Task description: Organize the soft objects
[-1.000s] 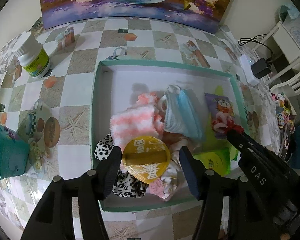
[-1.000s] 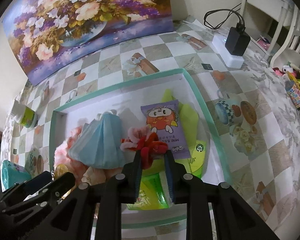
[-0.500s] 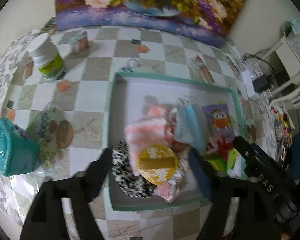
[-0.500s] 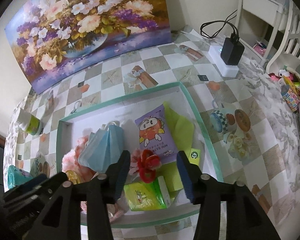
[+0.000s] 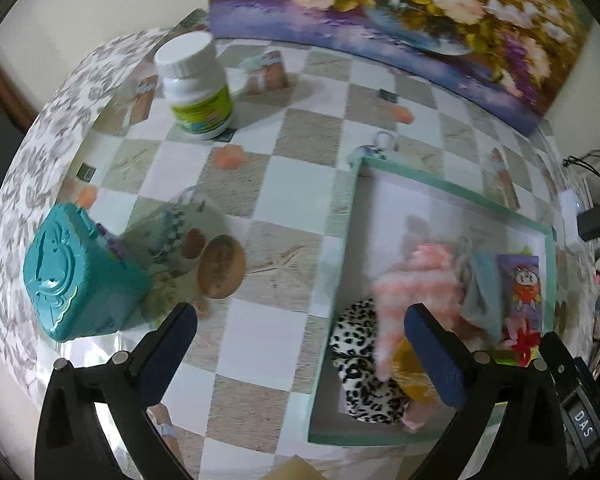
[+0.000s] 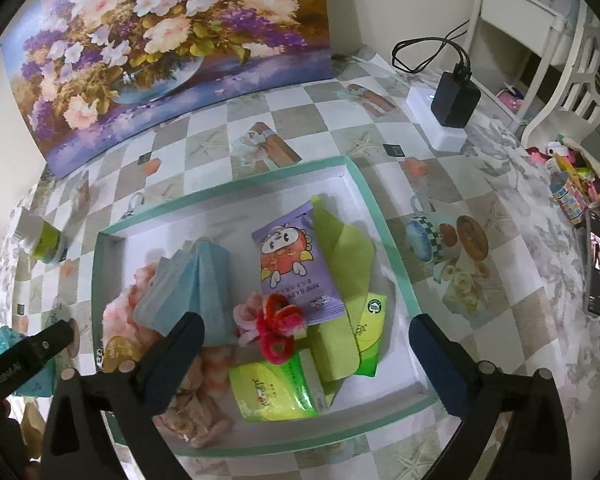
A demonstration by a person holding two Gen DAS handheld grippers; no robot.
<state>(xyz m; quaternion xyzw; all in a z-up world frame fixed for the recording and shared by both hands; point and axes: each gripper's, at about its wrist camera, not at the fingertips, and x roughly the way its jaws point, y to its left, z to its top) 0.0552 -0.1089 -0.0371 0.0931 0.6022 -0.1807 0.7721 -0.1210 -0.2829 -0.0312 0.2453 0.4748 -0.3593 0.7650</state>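
Observation:
A teal-rimmed tray holds the soft things: a blue face mask, a purple snack packet, green tissue packs and a red fuzzy hair tie. My right gripper hangs over the tray, its jaws opening wide. The hair tie lies loose between them, touching neither pad. My left gripper is over the tablecloth beside the tray's left wall, jaws opening with nothing between them. By its right finger lie a pink fluffy sock, a leopard-print cloth and a yellow disc.
A white bottle and a teal box stand on the checked tablecloth left of the tray. A flower painting leans on the back wall. A power strip with a black charger sits at the back right, near a white chair.
The right jaws spread and let go of the red hair tie, which now lies in the tray. The left jaws spread away from the yellow disc and moved left, out over the tablecloth.

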